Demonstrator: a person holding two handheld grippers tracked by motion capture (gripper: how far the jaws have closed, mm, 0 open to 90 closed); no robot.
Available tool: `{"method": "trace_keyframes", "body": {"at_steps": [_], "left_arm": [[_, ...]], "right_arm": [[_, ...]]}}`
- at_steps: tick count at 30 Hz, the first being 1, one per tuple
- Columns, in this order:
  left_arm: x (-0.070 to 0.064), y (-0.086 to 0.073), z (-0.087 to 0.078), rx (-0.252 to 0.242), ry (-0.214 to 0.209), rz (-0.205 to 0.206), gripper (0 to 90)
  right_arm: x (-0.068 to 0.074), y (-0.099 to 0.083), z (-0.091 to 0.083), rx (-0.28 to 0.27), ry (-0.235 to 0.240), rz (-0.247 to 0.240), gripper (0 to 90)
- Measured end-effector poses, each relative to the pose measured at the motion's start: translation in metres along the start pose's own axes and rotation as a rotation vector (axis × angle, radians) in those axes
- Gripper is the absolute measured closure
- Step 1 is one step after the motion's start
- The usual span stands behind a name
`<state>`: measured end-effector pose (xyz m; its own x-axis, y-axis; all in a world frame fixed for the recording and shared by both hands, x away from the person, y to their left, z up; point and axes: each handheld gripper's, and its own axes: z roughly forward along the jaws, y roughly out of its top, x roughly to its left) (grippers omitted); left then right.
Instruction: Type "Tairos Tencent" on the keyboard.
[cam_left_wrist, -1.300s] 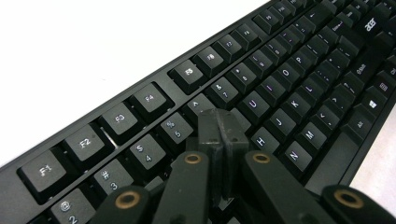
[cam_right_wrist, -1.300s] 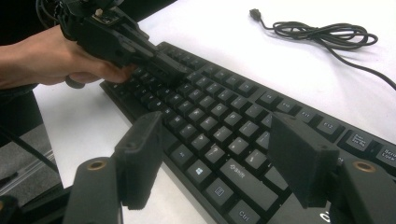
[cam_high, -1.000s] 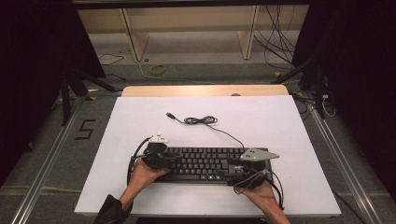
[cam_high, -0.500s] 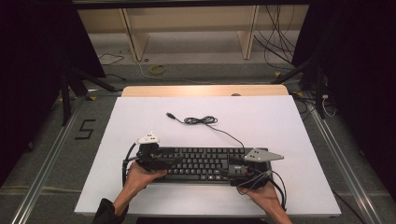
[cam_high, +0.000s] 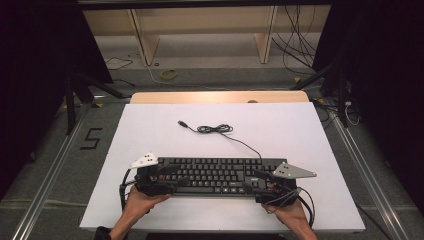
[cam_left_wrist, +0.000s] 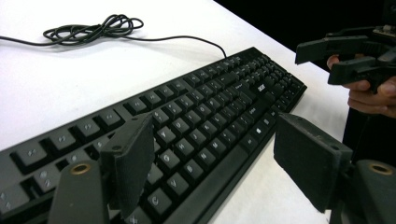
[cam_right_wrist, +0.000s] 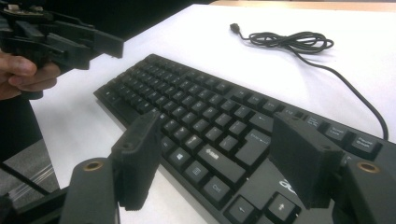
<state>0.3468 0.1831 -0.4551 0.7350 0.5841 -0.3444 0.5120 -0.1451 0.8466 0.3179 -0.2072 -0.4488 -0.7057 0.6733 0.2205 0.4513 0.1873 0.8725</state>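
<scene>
While jaws gape, L gripper (cam_high: 167, 179), R gripper (cam_high: 264, 184), flank keyboard (cam_high: 215, 175)

my white surface (cam_high: 310, 135) sits on a wooden top whose far edge (cam_high: 220, 97) shows. around it lies grey carpet floor (cam_high: 50, 165) with metal rails (cam_high: 47, 172) and a black "5" mark (cam_high: 92, 138). beyond, pale shelving (cam_high: 200, 22), loose cables (cam_high: 300, 45), dark curtains (cam_high: 35, 45).

Black keyboard (cam_high: 217, 175): on the white bench (cam_high: 300, 130), near its front edge.
Coiled black cable (cam_high: 215, 129): behind the keyboard, mid-bench.
Left claw (cam_high: 170, 181): at keyboard's left end.
Right claw (cam_high: 260, 186): at its right end.
</scene>
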Motion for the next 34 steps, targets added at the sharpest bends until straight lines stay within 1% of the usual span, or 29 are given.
{"method": "trace_keyframes", "body": {"at_steps": [3,6,7,15,19,23,26,29,34], "left_arm": [[0.000,-0.004,-0.004,-0.004,0.001,-0.008,28.3],[-0.002,-0.007,-0.007,-0.008,-0.007,-0.014,28.2],[-0.002,-0.008,-0.008,-0.002,-0.005,-0.006,28.2],[-0.004,-0.014,-0.013,0.004,0.003,0.000,28.1],[-0.004,-0.015,-0.015,0.003,0.004,0.003,27.9],[-0.003,-0.016,-0.016,-0.002,0.007,-0.006,27.8],[-0.003,-0.015,-0.016,-0.004,0.008,-0.005,27.7],[-0.003,-0.016,-0.015,0.002,0.009,-0.002,27.5],[-0.001,-0.016,-0.016,0.000,0.017,0.000,27.2]], "right_arm": [[-0.001,-0.003,-0.003,-0.009,-0.007,-0.011,34.7],[-0.001,-0.005,-0.006,-0.011,-0.011,-0.015,34.6],[-0.001,-0.006,-0.008,-0.012,-0.017,-0.018,34.6],[-0.004,-0.014,-0.016,-0.018,-0.037,-0.026,34.1],[-0.005,-0.016,-0.020,-0.023,-0.047,-0.018,33.7],[-0.006,-0.018,-0.020,-0.019,-0.046,-0.013,33.6],[-0.004,-0.018,-0.018,-0.013,-0.042,-0.012,33.4],[-0.002,-0.018,-0.017,-0.007,-0.043,-0.023,33.2],[-0.003,-0.018,-0.017,-0.008,-0.044,-0.020,33.1]]}}
